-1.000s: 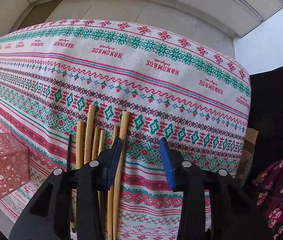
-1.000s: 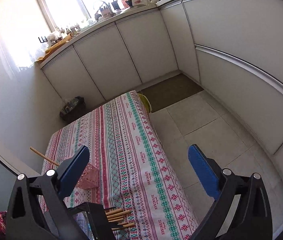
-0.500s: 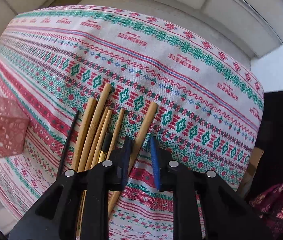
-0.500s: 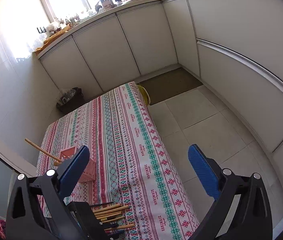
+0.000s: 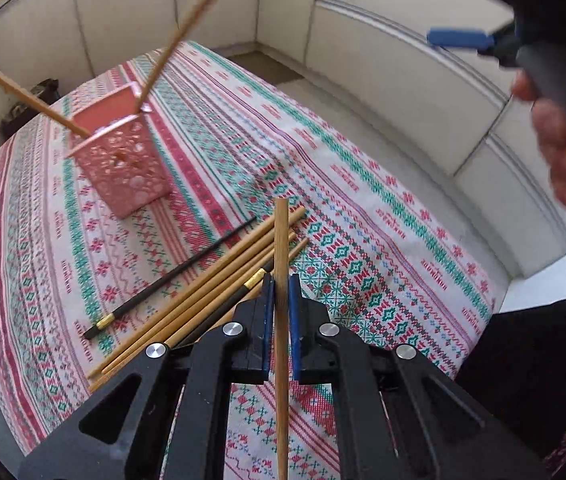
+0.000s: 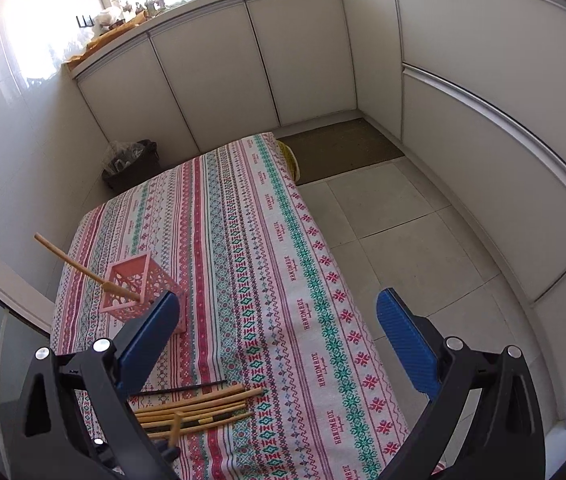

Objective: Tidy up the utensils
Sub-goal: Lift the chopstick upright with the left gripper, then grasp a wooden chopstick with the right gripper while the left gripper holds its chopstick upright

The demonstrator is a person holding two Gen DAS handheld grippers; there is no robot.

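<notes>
patterned tablecloth [image 6: 267, 264] under white cabinets [image 6: 211, 64]; left gripper [image 5: 281, 300] clamps a bamboo chopstick [image 5: 281, 240], right gripper [image 6: 279, 344] spread.

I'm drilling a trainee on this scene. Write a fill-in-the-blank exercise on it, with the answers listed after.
1. The left tongs are shut on a ____ chopstick.
2. The right tongs are ____ and hold nothing.
3. The pink holder already contains ____ chopsticks.
4. The holder stands on a patterned ____.

Answers: wooden; open; two; tablecloth
</notes>
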